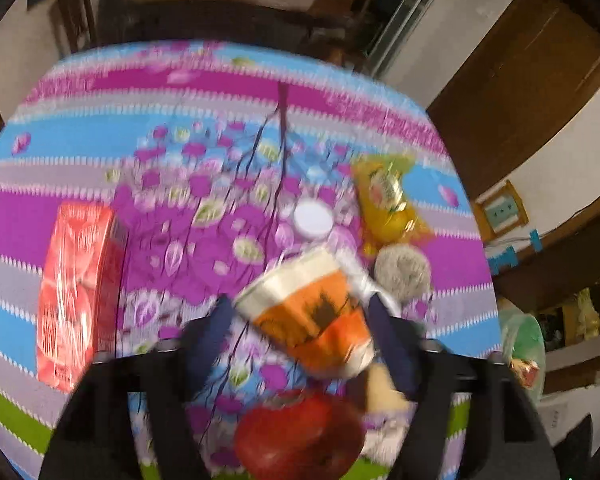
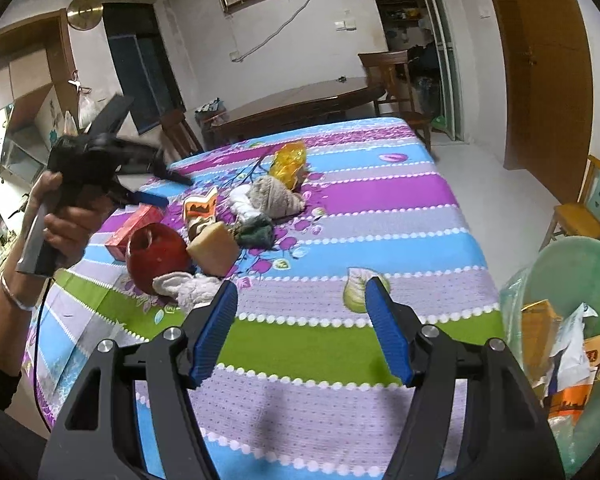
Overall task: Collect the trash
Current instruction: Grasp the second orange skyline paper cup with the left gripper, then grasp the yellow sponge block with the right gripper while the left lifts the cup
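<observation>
My left gripper (image 1: 300,304) is open above an orange and white paper cup (image 1: 312,312) that lies on its side on the bed; the cup sits between the fingers, not gripped. The cup also shows in the right wrist view (image 2: 200,206). My left gripper appears there (image 2: 160,188), held up by a hand. My right gripper (image 2: 300,304) is open and empty over the bedspread (image 2: 340,224). A green trash bin (image 2: 572,320) with wrappers inside stands at the right.
On the bed lie a red box (image 1: 74,292), a red apple-shaped object (image 1: 300,436), a yellow wrapper (image 1: 388,196), a white lid (image 1: 313,218), a grey knit ball (image 1: 402,272), a tan sponge (image 2: 214,246) and white cloth (image 2: 188,284). A wooden table (image 2: 300,100) stands behind.
</observation>
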